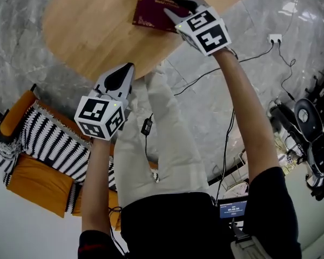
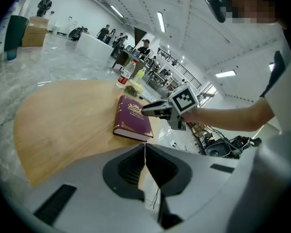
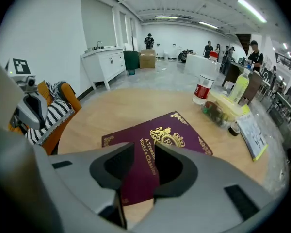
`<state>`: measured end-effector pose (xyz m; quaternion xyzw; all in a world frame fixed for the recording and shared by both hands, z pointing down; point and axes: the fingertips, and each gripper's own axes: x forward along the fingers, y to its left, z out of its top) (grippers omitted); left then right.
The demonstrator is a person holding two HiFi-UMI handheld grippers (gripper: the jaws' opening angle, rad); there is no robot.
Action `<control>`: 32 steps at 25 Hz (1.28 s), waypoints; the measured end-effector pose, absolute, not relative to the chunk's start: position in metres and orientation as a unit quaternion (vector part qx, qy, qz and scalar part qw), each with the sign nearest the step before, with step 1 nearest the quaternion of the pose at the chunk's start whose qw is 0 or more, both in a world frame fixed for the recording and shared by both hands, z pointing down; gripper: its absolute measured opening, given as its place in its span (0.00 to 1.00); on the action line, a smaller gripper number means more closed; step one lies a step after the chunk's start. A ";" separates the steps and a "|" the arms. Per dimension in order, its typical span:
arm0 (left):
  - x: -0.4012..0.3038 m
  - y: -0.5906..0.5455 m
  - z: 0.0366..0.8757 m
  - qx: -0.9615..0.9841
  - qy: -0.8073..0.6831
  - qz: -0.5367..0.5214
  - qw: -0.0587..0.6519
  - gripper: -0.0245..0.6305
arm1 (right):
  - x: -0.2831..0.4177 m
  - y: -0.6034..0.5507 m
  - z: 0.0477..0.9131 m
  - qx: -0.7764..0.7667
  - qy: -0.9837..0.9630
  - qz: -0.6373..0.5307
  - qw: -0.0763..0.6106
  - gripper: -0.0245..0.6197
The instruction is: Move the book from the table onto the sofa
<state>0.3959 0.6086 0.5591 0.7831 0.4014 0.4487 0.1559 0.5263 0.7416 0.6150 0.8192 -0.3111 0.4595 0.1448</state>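
Note:
A maroon book [image 1: 156, 4] with gold print lies flat on the round wooden table [image 1: 86, 26], near its edge. My right gripper [image 1: 177, 9] hangs just over the book's near corner, jaws open; in the right gripper view the cover [image 3: 182, 137] shows through the gap of the gripper [image 3: 144, 152], untouched. My left gripper [image 1: 127, 72] is shut and empty, held off the table's edge short of the book [image 2: 132, 120]. The orange sofa [image 1: 38, 182] with a striped blanket [image 1: 51, 142] stands at the lower left.
At the table's far side stand a red-labelled bottle [image 3: 202, 89], a green bottle [image 3: 240, 84], a food container [image 3: 223, 110] and a booklet [image 3: 252, 135]. Cables [image 1: 227, 69] and a socket [image 1: 274, 38] lie on the marble floor. People stand far off.

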 end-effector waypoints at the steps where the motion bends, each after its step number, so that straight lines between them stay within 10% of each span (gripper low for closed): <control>1: 0.395 0.608 0.561 0.783 0.401 0.449 0.156 0.06 | 0.532 0.743 0.617 0.818 -0.311 0.460 0.150 0.24; 32: 0.391 0.592 0.576 0.786 0.385 0.453 0.169 0.06 | 0.510 0.725 0.654 0.801 -0.311 0.497 0.124 0.33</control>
